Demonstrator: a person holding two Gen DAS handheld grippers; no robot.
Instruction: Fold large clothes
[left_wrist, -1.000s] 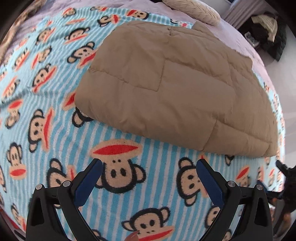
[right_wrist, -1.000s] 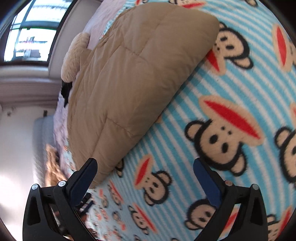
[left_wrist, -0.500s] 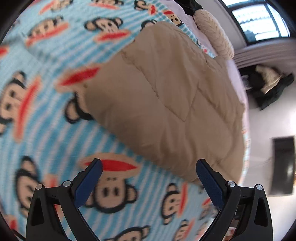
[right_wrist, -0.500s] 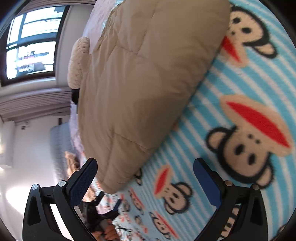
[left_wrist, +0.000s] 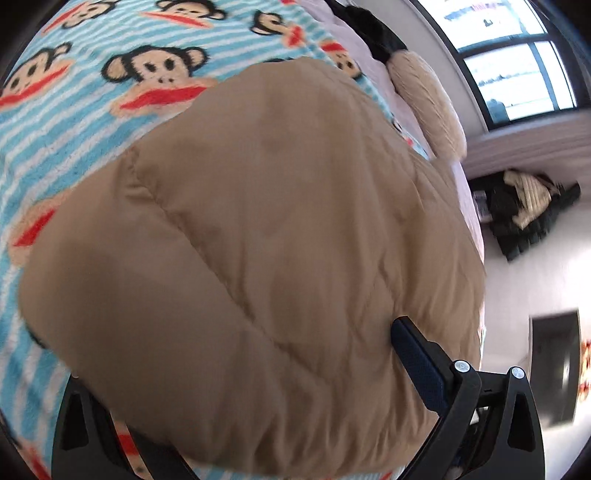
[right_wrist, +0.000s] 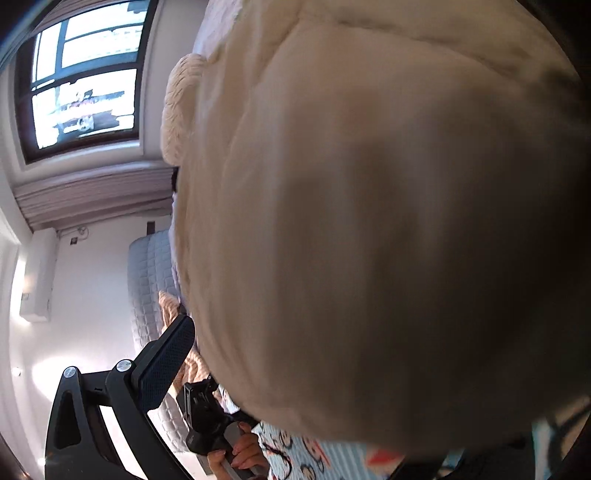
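A folded tan quilted puffer garment (left_wrist: 266, 266) lies on a blue striped monkey-print blanket (left_wrist: 74, 96) on a bed. It fills most of the left wrist view and the right wrist view (right_wrist: 369, 229). My left gripper (left_wrist: 258, 369) is open, its jaws straddling the garment's near edge; the right finger (left_wrist: 417, 362) rests on top, the left finger is hidden under the fabric. My right gripper (right_wrist: 332, 369) is open against the garment's opposite edge; only its left finger (right_wrist: 166, 362) shows, the other is hidden behind the fabric.
A cream knitted pillow (left_wrist: 428, 107) lies at the bed's head by a window (left_wrist: 517, 59). Dark clothes (left_wrist: 528, 210) are piled on the floor beside the bed. The other hand and its gripper handle (right_wrist: 221, 435) show below the garment in the right wrist view.
Both grippers have moved in from the open blanket up to the garment. Its edges now lie between the open jaws and hide one finger of each gripper.
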